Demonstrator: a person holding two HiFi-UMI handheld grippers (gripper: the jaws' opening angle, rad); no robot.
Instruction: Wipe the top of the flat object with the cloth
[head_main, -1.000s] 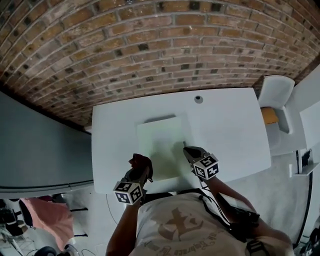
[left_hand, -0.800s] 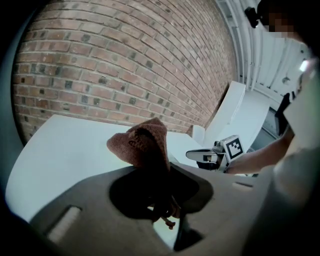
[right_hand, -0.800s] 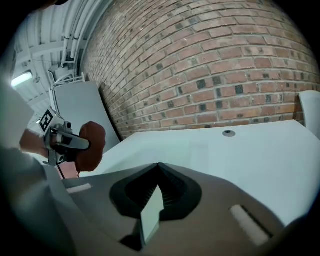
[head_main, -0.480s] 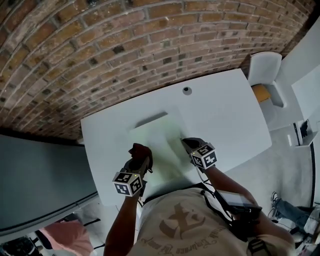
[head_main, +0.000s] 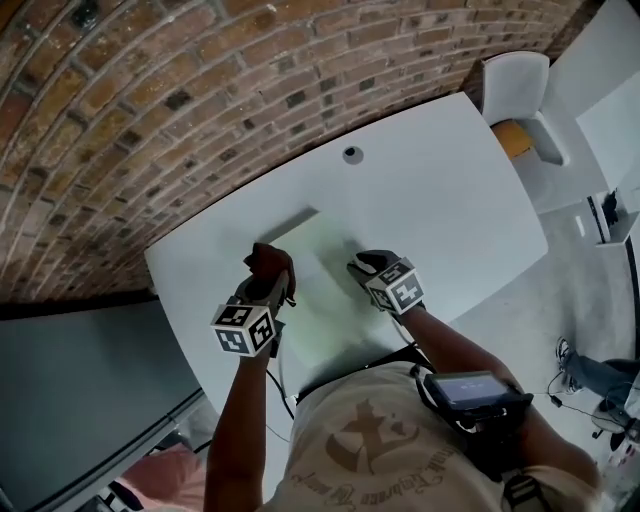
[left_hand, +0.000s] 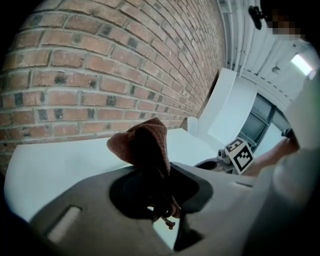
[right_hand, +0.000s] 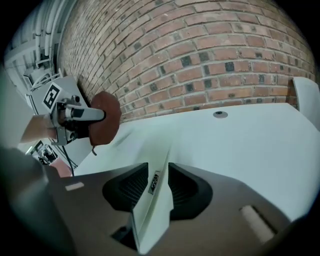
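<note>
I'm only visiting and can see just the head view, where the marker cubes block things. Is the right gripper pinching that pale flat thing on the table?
Observer: No. The right gripper view shows the right gripper with its jaws apart. They have just been opening, and the flat object has its edge standing between them.
Visitor: And the brown lump at the left one?
Observer: That is the cloth. In the left gripper view, the left gripper is shut on it, and the bunched end sticks up past the jaws.

The cloth (left_hand: 145, 142) looks nubby, the flat object (head_main: 320, 285) smooth (matt, plastic-like).
</note>
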